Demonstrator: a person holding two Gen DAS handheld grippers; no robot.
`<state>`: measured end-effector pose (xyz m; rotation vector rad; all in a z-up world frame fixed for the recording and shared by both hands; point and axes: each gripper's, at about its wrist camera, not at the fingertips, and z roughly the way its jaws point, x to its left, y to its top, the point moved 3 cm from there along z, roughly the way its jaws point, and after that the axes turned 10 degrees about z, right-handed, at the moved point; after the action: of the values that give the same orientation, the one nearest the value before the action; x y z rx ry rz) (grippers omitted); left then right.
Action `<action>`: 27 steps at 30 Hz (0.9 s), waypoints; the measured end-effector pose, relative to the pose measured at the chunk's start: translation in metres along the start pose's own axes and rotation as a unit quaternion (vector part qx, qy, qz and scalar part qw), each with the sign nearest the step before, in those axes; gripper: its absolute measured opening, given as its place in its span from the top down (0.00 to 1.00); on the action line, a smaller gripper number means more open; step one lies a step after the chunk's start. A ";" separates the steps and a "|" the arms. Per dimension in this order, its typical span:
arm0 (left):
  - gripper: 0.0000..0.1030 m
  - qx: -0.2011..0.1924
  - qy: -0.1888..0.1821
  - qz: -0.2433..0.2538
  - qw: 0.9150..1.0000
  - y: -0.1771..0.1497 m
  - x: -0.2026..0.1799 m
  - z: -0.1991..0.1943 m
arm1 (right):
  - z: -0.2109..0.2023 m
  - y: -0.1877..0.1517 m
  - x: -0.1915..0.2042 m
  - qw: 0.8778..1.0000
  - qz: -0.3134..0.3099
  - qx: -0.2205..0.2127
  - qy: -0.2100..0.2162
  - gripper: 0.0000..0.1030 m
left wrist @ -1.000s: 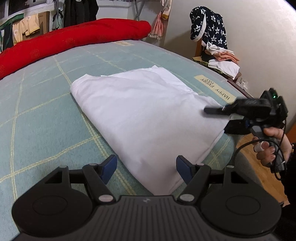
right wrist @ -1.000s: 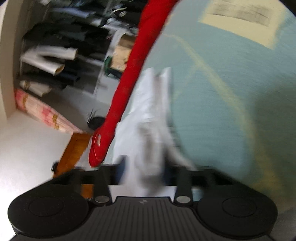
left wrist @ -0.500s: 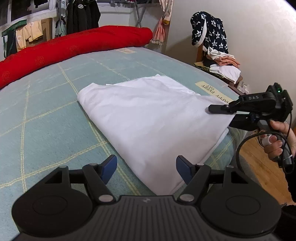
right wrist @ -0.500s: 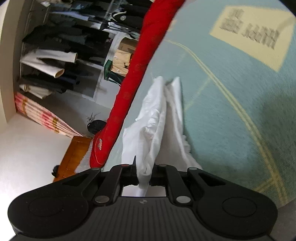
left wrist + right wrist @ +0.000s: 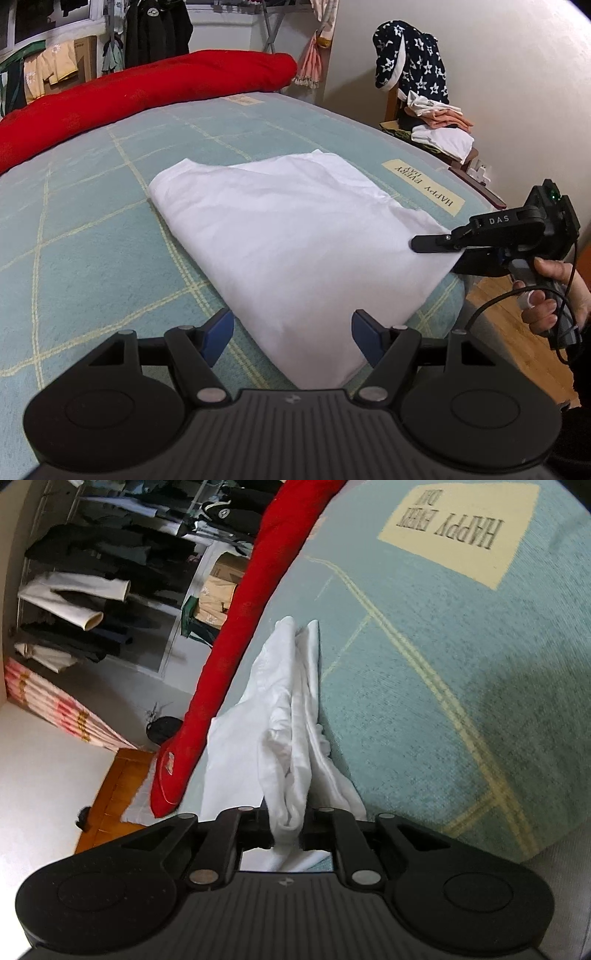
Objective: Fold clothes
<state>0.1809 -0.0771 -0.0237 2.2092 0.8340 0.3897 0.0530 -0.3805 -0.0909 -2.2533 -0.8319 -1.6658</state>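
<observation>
The white garment (image 5: 295, 236) is lying folded on the bed (image 5: 92, 229), near the edge closest to the person, with its long folded edge running toward the red bolster (image 5: 147, 92) at the far side.

The left gripper (image 5: 291, 332) is hovering over the near corner of the cloth, jaws standing spread with nothing between them; the blue pads (image 5: 218, 332) are sitting either side of the corner without touching it.

The right gripper (image 5: 288, 823) is coming in from the side edge of the bed, held by a hand (image 5: 554, 295). Its jaws have just been opening a little; a bunched hem of the white cloth is sitting between them, and the pads are looking as if they are easing off it rather than clamping hard. Whether they are pressing on it at all is hard to tell.

Handling judgement: the fabric is looking thin, light and limp, with soft wrinkles and no stiffness. It is likely draping and sagging as soon as one point is lifted, and several layers are probably sliding over one another. Nothing fragile here. The bedcover is looking textured, so dragging may be pulling the fold askew.

Best hold, in my view: pinching all layers together at two corners of one short edge, lifting both evenly, not at mid-panel.
</observation>
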 end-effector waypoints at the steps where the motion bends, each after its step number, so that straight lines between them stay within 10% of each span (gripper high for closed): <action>1: 0.31 -0.001 0.002 0.004 1.000 0.002 0.000 0.000 | -0.006 0.001 0.003 1.000 -0.010 -0.014 -0.009 0.77; 7: 0.31 -0.007 0.005 0.033 0.999 0.020 0.000 0.005 | -0.038 0.021 0.033 0.989 -0.099 -0.089 -0.064 0.49; 12: 0.31 -0.021 0.002 0.071 0.997 0.046 0.000 0.023 | -0.012 0.035 0.076 0.975 -0.205 -0.057 -0.061 0.49; 20: 0.32 -0.014 -0.019 0.060 0.998 0.078 0.036 0.090 | 0.081 0.051 0.105 0.923 -0.365 0.041 -0.112 0.57; 27: 0.28 -0.009 0.010 0.037 0.999 0.086 0.075 0.140 | 0.133 0.080 0.097 0.906 -0.394 0.066 -0.139 0.78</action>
<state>0.3446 -0.1455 -0.0556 2.2278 0.7567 0.4543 0.2235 -0.3510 -0.0329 -2.2182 -2.0703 -1.4611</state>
